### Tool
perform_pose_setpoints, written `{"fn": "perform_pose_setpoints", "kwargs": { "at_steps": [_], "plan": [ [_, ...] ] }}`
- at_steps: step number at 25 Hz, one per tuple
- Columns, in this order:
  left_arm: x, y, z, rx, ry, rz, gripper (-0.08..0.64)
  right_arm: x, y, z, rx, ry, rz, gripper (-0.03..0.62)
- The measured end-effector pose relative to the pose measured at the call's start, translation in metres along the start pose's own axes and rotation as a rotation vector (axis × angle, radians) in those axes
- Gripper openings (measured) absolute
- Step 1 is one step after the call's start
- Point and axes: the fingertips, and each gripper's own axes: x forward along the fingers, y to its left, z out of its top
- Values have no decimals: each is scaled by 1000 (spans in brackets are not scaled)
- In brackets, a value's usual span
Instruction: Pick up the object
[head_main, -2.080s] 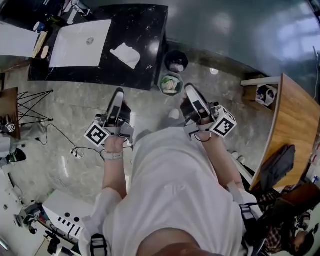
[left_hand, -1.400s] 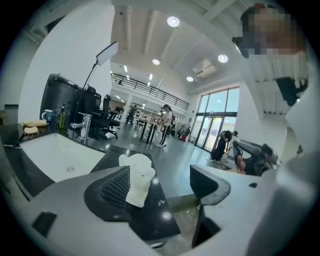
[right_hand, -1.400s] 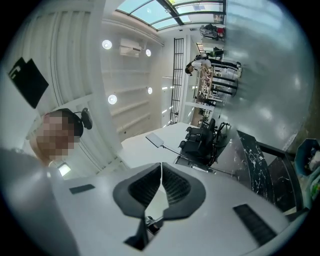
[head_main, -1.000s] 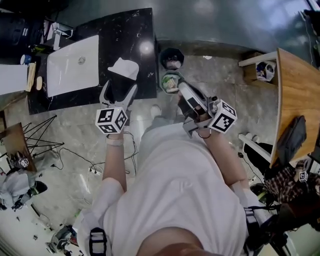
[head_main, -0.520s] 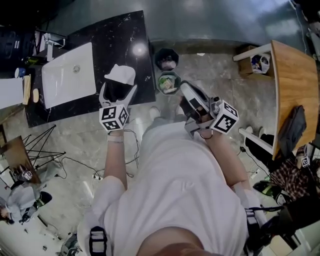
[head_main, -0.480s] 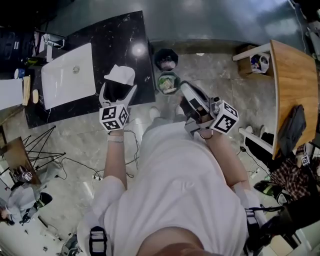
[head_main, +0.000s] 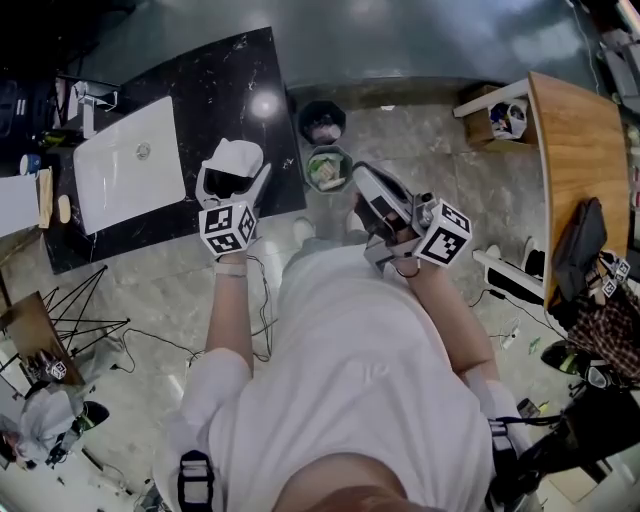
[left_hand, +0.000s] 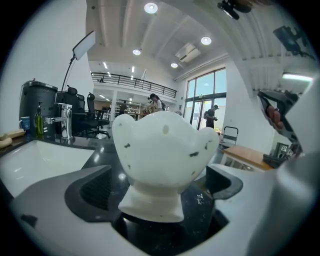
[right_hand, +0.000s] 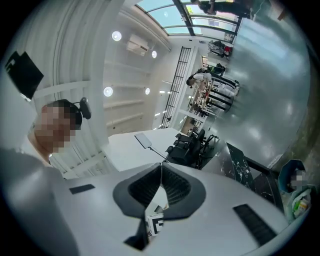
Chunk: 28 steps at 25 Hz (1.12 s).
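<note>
Hidden or unclear first: in the head view the left gripper (head_main: 233, 186) covers the lower half of the white footed cup (left_hand: 162, 150), so only its scalloped rim shows. In the left gripper view the cup's inside is out of sight, and the gripper body cuts off the front edge of the foot. Bin contents are too small to make out. The right gripper view points up and away at walls and ceiling lights, with no worktop in it.

Counts:
- 1 cup, with a few dark specks.
- 1 black marble counter (head_main: 220, 90).
- 1 white sink (head_main: 130, 160) and 1 tap (left_hand: 62, 120).
- 2 bins (head_main: 322, 120) (head_main: 328, 168).
- 1 wooden table (head_main: 575, 130).
- 2 grippers.

Head view, from frame centre: cup at 11 o'clock, upright on the counter near its front edge. Sink at 10, bins at 12, table at 2.

Left gripper: jaws wide and opening. The cup stands between the pads, with a gap on each side and no grip.

Right gripper (right_hand: 160, 185): pads closed together on nothing, held off the counter at 1 o'clock.
</note>
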Motion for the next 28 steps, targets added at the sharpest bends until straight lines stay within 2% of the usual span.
{"fn": "perform_pose_setpoints", "kwargs": {
  "at_steps": [9, 22, 28],
  "plan": [
    [20, 7, 7, 1, -43, 61, 586, 11, 3, -5, -36, 30, -16, 21],
    [39, 4, 8, 26, -64, 38, 584, 4, 6, -5, -54, -6, -55, 21],
    [39, 7, 14, -5, -81, 57, 577, 2, 7, -6, -53, -17, -62, 21]
  ]
}}
